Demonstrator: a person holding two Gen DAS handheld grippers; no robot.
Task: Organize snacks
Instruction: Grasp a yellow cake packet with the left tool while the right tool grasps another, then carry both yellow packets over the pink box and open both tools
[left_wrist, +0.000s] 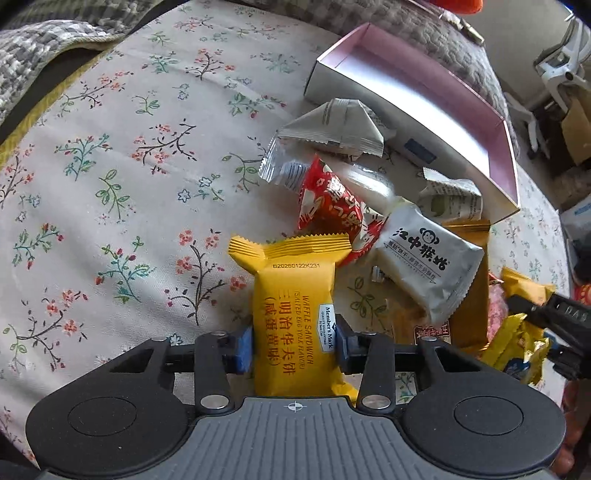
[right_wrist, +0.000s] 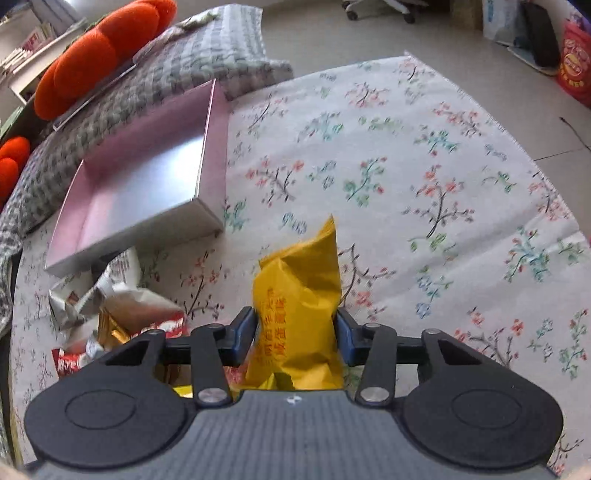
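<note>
Left gripper (left_wrist: 294, 341) pinches glossy yellow waffle packet (left_wrist: 293, 314), frame centre. Right gripper (right_wrist: 295, 334) pinches crinkled yellow packet (right_wrist: 299, 295). Pink-lined rectangular box (right_wrist: 218, 147) upper left on floral cloth (right_wrist: 424, 166).

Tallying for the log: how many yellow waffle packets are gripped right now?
2: one yellow waffle packet in the left gripper, another yellow packet in the right gripper. More may lie hidden in the pile.
</note>
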